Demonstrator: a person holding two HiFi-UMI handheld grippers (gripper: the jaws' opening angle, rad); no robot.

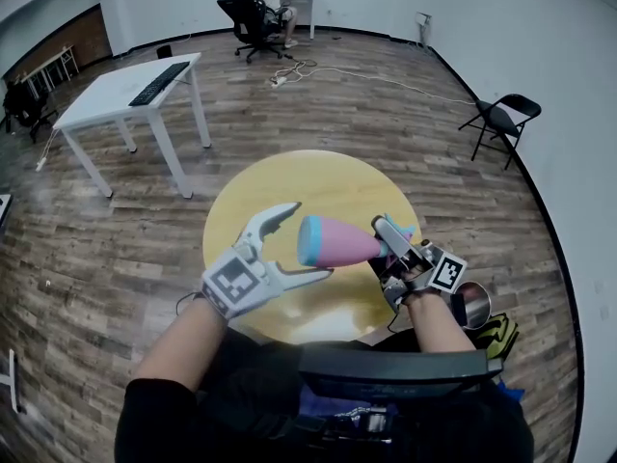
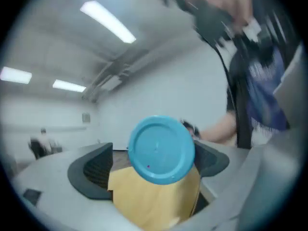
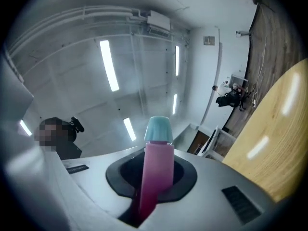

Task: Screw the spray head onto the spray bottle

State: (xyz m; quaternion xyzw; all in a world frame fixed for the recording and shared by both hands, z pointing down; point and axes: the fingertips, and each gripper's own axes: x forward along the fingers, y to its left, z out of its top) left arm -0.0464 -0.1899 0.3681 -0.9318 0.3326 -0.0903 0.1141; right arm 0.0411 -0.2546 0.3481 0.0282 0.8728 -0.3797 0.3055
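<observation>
seemingly far along — right gripper clamped on the pink spray bottle by its teal spray head, left gripper gaping, empty, round the blue base — tightness unclear.

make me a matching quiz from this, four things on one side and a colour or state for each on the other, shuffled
Things:
1 left gripper
2 right gripper
3 round table
4 folding chair

Colour or state:
a black
b clamped on the bottle
c yellow
d jaws apart

Pairs: 1-d, 2-b, 3-c, 4-a
</observation>
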